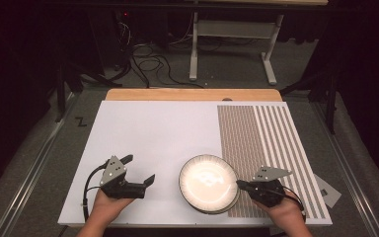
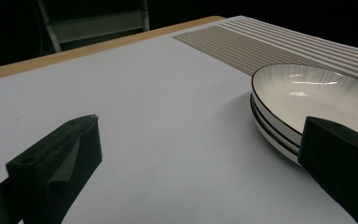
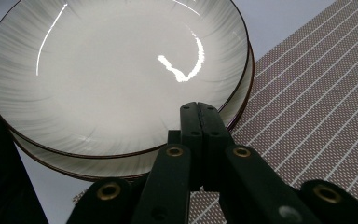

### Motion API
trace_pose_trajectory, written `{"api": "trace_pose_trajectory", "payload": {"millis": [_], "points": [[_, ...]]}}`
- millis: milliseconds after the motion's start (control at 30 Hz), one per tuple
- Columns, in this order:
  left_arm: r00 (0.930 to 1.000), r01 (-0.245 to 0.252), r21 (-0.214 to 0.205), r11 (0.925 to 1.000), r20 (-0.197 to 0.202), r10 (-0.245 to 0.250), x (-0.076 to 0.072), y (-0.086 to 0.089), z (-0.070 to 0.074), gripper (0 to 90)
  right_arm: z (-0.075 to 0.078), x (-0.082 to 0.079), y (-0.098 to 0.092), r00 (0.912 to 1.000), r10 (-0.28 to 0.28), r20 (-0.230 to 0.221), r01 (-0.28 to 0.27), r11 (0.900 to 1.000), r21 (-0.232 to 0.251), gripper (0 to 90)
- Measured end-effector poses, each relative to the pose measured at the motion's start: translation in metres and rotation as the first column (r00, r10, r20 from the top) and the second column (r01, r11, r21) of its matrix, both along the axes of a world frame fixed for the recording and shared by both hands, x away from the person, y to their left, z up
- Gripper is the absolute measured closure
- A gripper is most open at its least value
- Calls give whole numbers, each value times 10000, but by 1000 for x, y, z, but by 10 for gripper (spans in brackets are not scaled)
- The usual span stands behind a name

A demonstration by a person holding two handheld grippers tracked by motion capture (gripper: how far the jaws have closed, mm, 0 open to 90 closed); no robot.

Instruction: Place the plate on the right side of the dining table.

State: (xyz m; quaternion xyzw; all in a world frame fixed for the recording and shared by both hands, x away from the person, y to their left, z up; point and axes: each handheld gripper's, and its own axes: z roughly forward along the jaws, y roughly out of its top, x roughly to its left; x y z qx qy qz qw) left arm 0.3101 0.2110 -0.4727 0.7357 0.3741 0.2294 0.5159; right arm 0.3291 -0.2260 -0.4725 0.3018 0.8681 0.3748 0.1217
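Note:
Two shallow white plates with dark rims are stacked near the front of the white board, half over the striped mat. In the left gripper view the stack lies just beyond the right jaw. My left gripper rests to the left of the plates, open and holding nothing. My right gripper is at the stack's right rim with its jaws pressed together. In the right gripper view its tips overlap the upper plate's near rim, and nothing sits between them.
The white board covers a wooden table. A brown-and-white striped mat fills the board's right part. A grey card lies off the board's right edge. Dark floor, cables and a table frame lie beyond.

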Motion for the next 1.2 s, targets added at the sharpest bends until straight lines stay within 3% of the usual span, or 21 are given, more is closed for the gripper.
{"api": "trace_pose_trajectory", "payload": {"millis": [467,867,1200], "points": [[10000,36,23,10000,-16,-36,0,-1,0,3,-2,5,2,9994,-333,-1,333,9993,162,900],[10000,47,24,10000,-20,-47,0,0,0,3,-5,7,16,10000,4,18,-4,10000,43,900],[10000,85,43,10000,-33,-85,0,-1,0,2,-5,7,17,9999,-101,21,101,9999,109,900]]}}
